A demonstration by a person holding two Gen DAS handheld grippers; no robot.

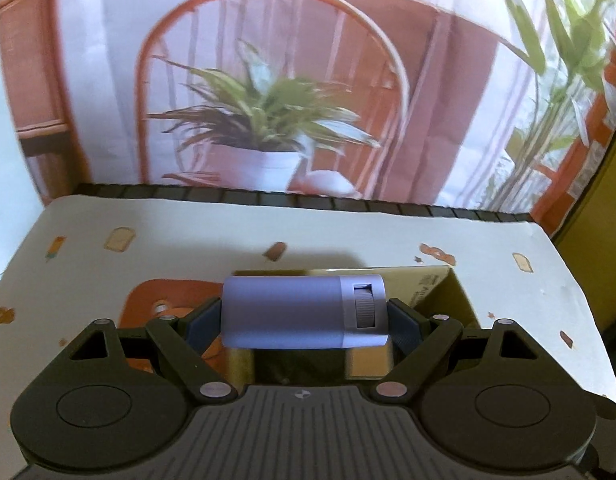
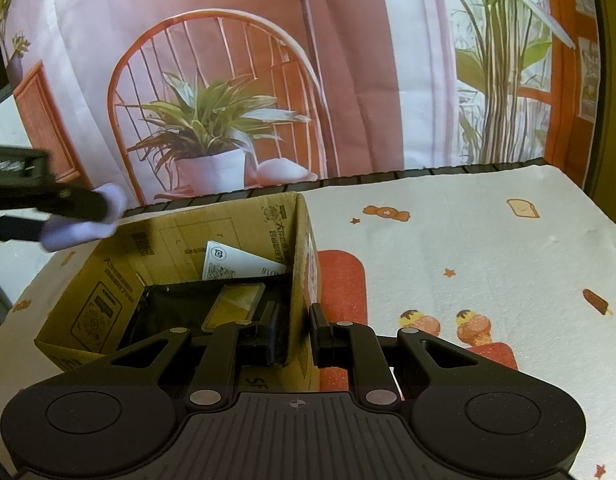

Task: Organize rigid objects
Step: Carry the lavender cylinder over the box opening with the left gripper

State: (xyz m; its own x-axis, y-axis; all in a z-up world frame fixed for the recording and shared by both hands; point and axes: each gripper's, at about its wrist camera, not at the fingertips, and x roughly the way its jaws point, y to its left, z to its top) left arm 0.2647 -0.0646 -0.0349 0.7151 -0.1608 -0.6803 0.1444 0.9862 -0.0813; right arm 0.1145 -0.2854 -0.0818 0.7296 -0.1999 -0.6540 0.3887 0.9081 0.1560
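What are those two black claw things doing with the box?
A person is tidying things into a cardboard box on the table. The left gripper is squeezing a purple cylinder sideways between its fingers, holding it up above the open box. The right gripper is pinching the box's side wall, one finger inside and one outside, probably to keep it steady. A yellowish flat item and a white paper slip are already lying in the box.

right claw [image 2: 299,334] pinching cardboard box [image 2: 188,240] wall, left claw [image 2: 74,210] holding blurred, apparently lilac cylinder [image 2: 82,222]
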